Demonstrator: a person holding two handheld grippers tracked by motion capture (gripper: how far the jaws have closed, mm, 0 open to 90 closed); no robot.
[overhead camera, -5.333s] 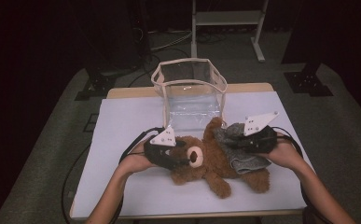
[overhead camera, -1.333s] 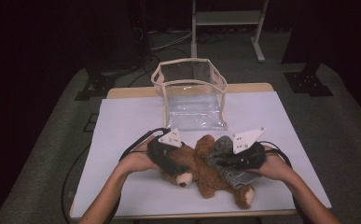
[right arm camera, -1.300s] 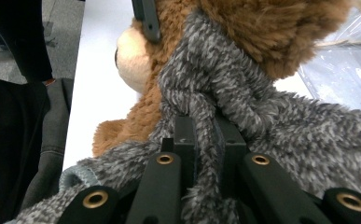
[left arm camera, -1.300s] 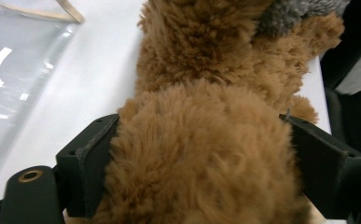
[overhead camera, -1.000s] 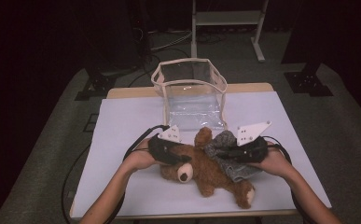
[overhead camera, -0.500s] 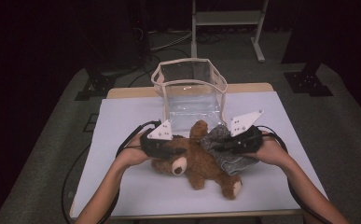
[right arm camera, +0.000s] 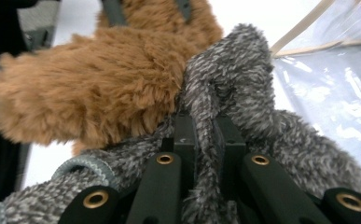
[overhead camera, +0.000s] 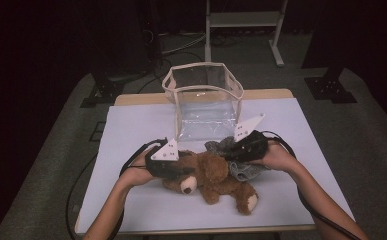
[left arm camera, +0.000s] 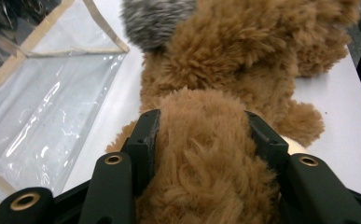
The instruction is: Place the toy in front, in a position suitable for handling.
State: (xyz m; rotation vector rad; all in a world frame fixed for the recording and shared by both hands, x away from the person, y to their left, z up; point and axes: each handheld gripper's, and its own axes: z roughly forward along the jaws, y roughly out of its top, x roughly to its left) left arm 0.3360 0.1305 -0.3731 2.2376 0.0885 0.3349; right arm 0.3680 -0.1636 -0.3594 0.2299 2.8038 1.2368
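A brown teddy bear (overhead camera: 216, 176) lies on its side on the white table (overhead camera: 131, 125), head toward the front. My left gripper (overhead camera: 184, 170) grips the bear's brown fur (left arm camera: 201, 186); its jaws have just been opening, and the fur still bulges between and against both pads. My right gripper (overhead camera: 229, 152) is shut on a fold of the grey fuzzy garment (right arm camera: 243, 74) at the bear's back (right arm camera: 89, 84). The same grey garment (overhead camera: 243, 170) lies bunched under the right hand.
A clear plastic bag with beige trim (overhead camera: 206, 100) stands open-topped just behind the bear, and its wall (left arm camera: 43, 107) is close to my left gripper. Cables trail from both grippers across the table. A metal stand (overhead camera: 243, 20) is on the floor beyond.
Both hands have shifted left together, taking the bear and the grey garment with them. The bear now lies a little farther left and closer to the bag.
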